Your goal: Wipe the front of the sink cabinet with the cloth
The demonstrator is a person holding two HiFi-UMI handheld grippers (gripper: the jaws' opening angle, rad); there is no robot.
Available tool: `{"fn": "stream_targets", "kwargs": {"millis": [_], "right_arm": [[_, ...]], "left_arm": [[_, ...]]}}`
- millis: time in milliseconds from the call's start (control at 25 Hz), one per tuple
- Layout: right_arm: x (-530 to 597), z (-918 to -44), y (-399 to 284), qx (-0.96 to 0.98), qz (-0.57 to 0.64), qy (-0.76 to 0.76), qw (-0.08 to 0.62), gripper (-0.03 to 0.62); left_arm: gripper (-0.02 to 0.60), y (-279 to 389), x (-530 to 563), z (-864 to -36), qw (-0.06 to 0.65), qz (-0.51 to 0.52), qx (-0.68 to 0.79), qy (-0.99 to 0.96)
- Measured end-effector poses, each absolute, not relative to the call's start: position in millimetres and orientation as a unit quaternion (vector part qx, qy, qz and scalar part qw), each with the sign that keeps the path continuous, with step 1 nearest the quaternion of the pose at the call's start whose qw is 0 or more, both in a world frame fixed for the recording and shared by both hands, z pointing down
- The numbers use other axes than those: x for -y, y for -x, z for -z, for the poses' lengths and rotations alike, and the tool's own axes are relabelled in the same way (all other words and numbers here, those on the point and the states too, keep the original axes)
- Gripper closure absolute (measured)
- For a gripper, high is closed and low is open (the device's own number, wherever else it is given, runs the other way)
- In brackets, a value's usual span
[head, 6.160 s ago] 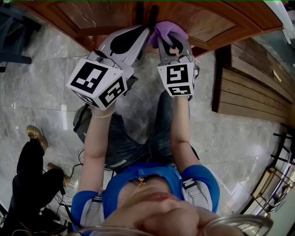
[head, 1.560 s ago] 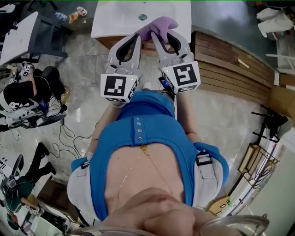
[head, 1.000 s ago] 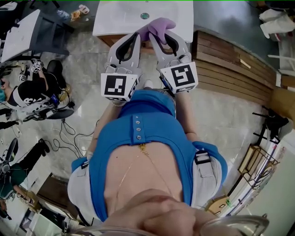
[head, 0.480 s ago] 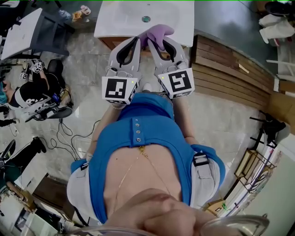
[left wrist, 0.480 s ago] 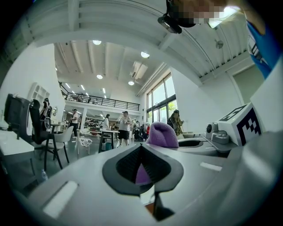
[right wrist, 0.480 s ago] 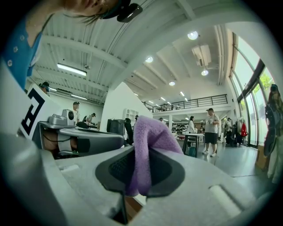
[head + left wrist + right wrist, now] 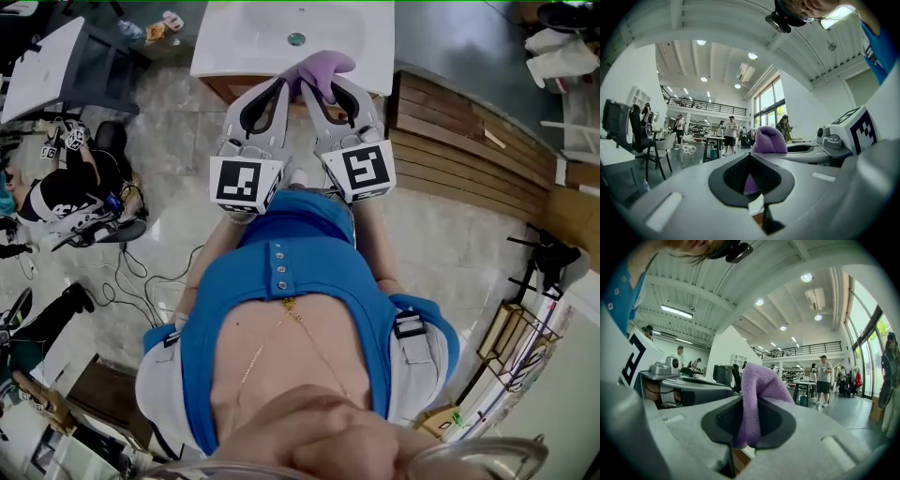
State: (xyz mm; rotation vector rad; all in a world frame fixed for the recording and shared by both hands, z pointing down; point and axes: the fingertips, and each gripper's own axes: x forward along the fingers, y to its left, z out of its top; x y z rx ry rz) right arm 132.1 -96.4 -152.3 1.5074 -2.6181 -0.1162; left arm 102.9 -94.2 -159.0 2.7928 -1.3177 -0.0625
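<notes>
A purple cloth [image 7: 322,66] bunches at the tips of my right gripper [image 7: 325,90], which is shut on it; in the right gripper view the cloth [image 7: 761,383] stands up out of the closed jaws [image 7: 744,401]. My left gripper [image 7: 283,87] is close beside it, shut with nothing in it [image 7: 751,157], and the cloth [image 7: 768,139] shows just beyond its tips. Both grippers are held over the front edge of the white sink top [image 7: 253,42]. Only a strip of the wooden cabinet front [image 7: 230,89] shows under that edge.
Stacked wooden planks [image 7: 469,141] lie right of the cabinet. A person [image 7: 66,192] sits on the marble floor at the left among cables [image 7: 141,272]. A white table [image 7: 37,66] stands at far left and a wire rack [image 7: 511,352] at lower right.
Six seconds ago the holder crouched with the cloth against the wooden doors; now the holder stands, grippers up at the sink's front edge. Over the last second they have barely shifted.
</notes>
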Motion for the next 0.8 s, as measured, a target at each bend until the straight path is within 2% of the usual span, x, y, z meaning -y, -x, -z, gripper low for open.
{"fn": "stream_targets", "kwargs": {"millis": [800], "right_arm": [[96.1,152.1,-133.8,0.864,0.044,-0.496,0.072,0.533]], "left_arm": [[0.583,-111.5,94.0,157.5,0.026,0.019,0.416,-0.909]]}}
